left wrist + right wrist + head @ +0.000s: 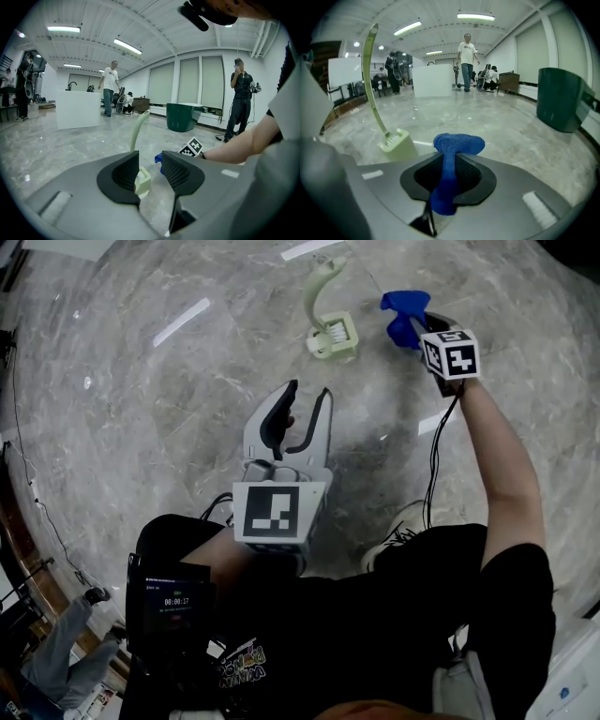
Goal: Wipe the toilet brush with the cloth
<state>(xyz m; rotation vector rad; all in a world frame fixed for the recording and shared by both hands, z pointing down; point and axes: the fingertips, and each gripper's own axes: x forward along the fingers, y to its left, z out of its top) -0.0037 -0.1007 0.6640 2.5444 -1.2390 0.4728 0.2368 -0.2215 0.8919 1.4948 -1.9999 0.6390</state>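
A pale green toilet brush stands upright in its square green holder on the marble floor, its curved handle rising from the base. My right gripper is to the right of the holder, shut on a blue cloth that bunches out past the jaws. In the right gripper view the blue cloth is pinched between the pads, and the brush stands ahead to the left. My left gripper hangs nearer to me, open and empty, pointing toward the holder.
Grey marble floor lies all around. A dark green bin stands to the right, a white counter and several people further back. A cable trails from the right gripper.
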